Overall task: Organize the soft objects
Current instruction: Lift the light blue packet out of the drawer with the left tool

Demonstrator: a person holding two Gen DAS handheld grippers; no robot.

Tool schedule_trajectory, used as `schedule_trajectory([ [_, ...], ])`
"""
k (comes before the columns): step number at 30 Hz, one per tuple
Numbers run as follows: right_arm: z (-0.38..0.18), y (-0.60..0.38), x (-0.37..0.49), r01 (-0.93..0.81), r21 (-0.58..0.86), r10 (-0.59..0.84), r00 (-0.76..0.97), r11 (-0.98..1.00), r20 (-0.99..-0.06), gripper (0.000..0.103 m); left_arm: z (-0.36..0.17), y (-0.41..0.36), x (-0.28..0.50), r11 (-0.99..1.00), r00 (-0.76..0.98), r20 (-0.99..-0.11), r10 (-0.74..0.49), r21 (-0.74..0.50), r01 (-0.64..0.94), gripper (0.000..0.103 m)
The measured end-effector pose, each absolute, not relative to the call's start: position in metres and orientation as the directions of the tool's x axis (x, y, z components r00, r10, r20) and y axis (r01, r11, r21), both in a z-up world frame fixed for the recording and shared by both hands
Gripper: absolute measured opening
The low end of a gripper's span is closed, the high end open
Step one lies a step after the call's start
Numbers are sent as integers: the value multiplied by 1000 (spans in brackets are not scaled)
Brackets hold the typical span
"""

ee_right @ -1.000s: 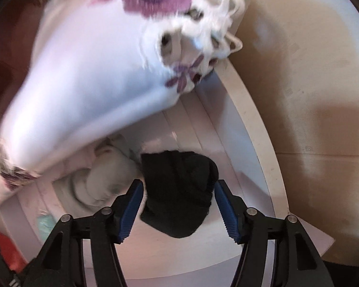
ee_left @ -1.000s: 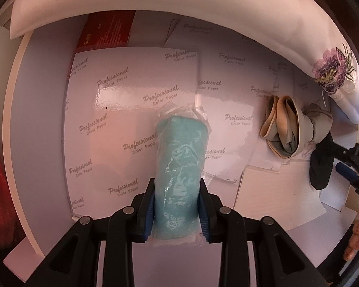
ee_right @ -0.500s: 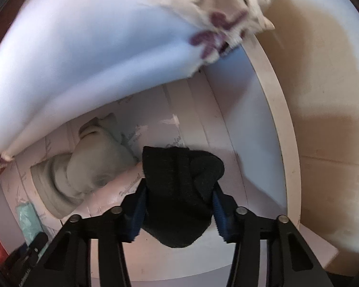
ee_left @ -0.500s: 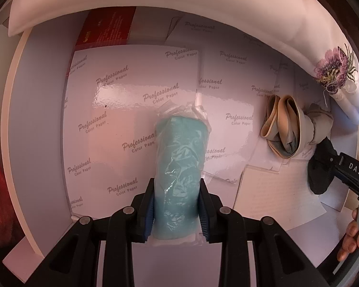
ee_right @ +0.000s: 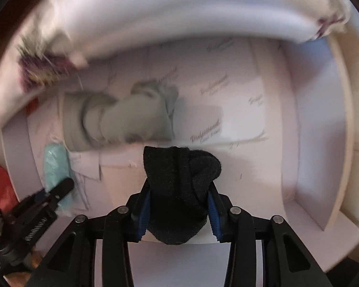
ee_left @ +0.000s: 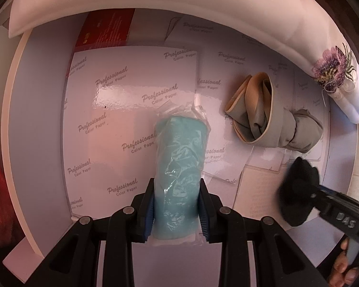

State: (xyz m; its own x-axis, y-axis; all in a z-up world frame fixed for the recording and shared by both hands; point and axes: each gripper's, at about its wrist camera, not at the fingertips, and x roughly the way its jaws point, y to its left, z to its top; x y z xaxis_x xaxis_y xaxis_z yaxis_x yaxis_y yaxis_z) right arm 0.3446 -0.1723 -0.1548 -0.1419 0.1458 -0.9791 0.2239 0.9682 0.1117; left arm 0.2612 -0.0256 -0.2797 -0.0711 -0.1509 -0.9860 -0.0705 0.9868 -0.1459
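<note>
With our left gripper (ee_left: 176, 211) clamped on the teal plastic-wrapped cloth roll (ee_left: 179, 167) and our right gripper (ee_right: 178, 212) closing on the black knitted sock bundle (ee_right: 179, 189), we judge the sock's loose flap could snag the grey-beige rolled garment (ee_right: 122, 122) just beyond it

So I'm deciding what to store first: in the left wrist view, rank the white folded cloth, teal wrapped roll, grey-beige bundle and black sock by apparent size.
1. White folded cloth
2. Teal wrapped roll, though it is nearest the camera
3. Grey-beige bundle
4. Black sock, partly hidden by the right tool
</note>
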Motion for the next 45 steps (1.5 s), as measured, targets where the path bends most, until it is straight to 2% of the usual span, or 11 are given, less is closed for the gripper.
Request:
schedule_trajectory([
  [8,-166,-167,341,238,96,134,-149,967,-980,47,-279,-26,261,987,-68,-986,-150,-146,-69,31],
  [11,-182,-158,333,236,92,130,-151,967,-980,48,-279,-26,261,987,-68,-986,-150,-145,-67,31],
  [12,-203,-164,337,236,91,128,-147,967,-981,48,-278,-26,261,987,-67,-987,-149,-145,-64,31],
  [21,-206,-141,330,146,32,54,-153,989,-987,48,-274,-24,260,989,-65,-988,-138,-133,-67,31],
  [31,-199,-114,327,78,5,15,-136,997,-991,47,-249,-22,257,988,-4,-990,-143,-143,-66,31],
  [45,-195,-99,323,23,-13,-10,-125,1000,-992,47,-183,-18,251,985,177,-972,-157,-167,-43,31],
])
